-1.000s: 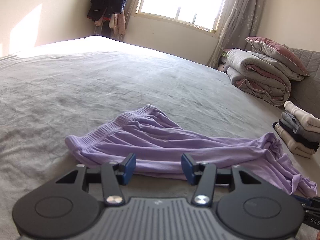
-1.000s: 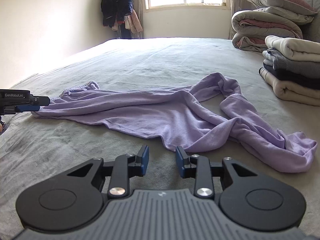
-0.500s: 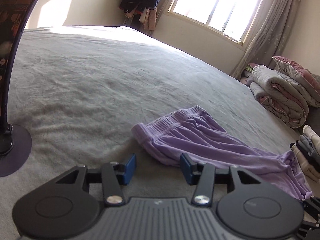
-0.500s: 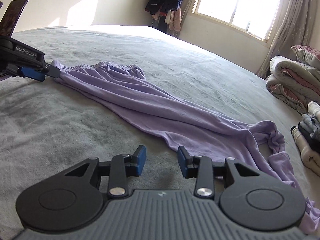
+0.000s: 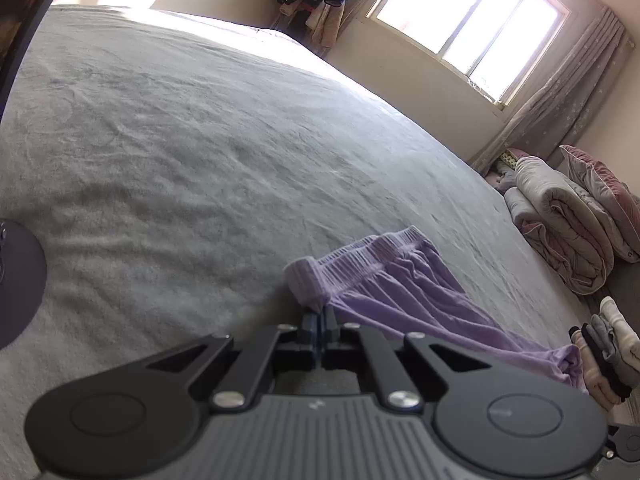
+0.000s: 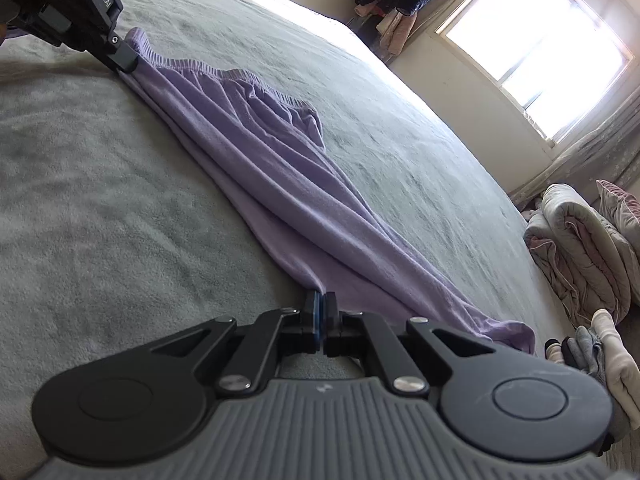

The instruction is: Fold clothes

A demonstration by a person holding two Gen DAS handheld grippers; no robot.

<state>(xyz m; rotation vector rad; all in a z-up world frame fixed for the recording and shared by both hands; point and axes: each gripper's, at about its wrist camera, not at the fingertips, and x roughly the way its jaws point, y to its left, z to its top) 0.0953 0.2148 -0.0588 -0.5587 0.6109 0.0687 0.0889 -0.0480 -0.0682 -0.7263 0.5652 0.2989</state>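
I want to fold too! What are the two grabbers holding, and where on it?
Both hold the purple pants. The left gripper pinches a corner of the waistband; the right gripper pinches the near edge farther down the leg.

Daylight pouring in from the window at one o'clock, blown out to white. Glare streaking the far bed. Strong fisheye bending at edges, corners vignetted dark. Slightly soft throughout.
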